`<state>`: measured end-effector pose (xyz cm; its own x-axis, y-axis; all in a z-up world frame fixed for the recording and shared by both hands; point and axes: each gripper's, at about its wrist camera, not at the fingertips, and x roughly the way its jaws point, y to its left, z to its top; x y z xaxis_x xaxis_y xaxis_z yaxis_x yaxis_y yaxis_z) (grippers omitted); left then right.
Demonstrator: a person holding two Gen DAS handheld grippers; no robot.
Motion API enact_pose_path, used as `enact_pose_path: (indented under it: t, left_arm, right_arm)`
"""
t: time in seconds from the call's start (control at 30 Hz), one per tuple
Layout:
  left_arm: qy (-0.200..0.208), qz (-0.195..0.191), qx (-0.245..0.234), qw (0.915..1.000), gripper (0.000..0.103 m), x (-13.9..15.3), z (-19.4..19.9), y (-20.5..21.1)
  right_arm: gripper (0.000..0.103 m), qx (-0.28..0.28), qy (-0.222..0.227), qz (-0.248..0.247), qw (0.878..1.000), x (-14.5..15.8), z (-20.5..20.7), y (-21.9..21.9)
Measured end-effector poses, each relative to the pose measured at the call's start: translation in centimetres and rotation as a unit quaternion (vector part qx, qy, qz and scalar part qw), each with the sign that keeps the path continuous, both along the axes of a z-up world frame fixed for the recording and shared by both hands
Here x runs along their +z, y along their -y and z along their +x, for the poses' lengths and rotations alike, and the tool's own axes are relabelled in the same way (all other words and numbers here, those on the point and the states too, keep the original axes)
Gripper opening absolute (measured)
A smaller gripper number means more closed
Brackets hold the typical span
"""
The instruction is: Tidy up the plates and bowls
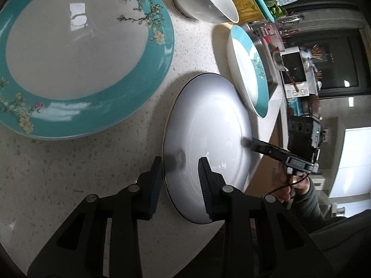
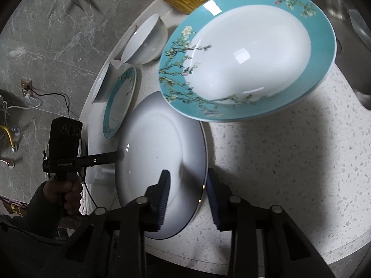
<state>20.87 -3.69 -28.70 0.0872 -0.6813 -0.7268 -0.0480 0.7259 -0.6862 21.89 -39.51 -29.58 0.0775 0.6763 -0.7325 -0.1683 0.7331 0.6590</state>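
Near the bench (image 1: 69,185) edge, white plate (image 1: 208,139), left gripper (image 1: 179,180) and right gripper (image 2: 186,197) each clamped on opposite rims.

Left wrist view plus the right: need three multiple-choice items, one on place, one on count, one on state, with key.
1. The plain white bowl stands:
A) beside the yellow wooden container
B) on a plate
C) in a sink

2. Teal-rimmed floral plates in view:
A) one
B) two
C) four

3. Both grippers:
A) hover clear of everything
B) straddle the white gold-edged plate at its rim
C) hold the bowl

Key:
1. A, the two stand side by side.
2. B, there is a large teal-rimmed plate and a small teal-rimmed plate.
3. B, the left gripper and right gripper each have the rim between their fingers.
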Motion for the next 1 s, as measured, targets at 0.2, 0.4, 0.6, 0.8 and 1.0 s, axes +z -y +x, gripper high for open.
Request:
enact_pose_path:
  t: [0.2, 0.4, 0.6, 0.8, 1.0]
  left_arm:
    - [-0.016, -0.008, 0.009, 0.9998, 0.011, -0.8, -0.1, -1.3]
    - [-0.010, 0.019, -0.001, 0.9998, 0.011, 0.1, -0.1, -0.5]
    - [-0.015, 0.013, 0.009, 0.9998, 0.010, -0.2, -0.7, -0.1]
    - [-0.017, 0.017, 0.007, 0.9997, 0.010, -0.4, -1.6, 0.5]
    - [-0.010, 0.022, 0.014, 0.9996, 0.010, 0.2, -2.5, 0.9]
  right_arm:
    - [0.016, -0.001, -0.019, -0.005, 1.000, -0.4, 0.3, 0.5]
    - [0.016, -0.011, -0.022, -0.010, 1.000, -0.4, 0.2, 0.5]
    - [0.016, -0.022, -0.024, -0.014, 0.999, -0.4, 0.1, 0.6]
    - [0.016, -0.022, -0.026, -0.020, 0.999, -0.2, 0.0, 0.5]
    - [0.016, -0.017, -0.019, -0.023, 0.999, 0.5, -0.7, 0.1]
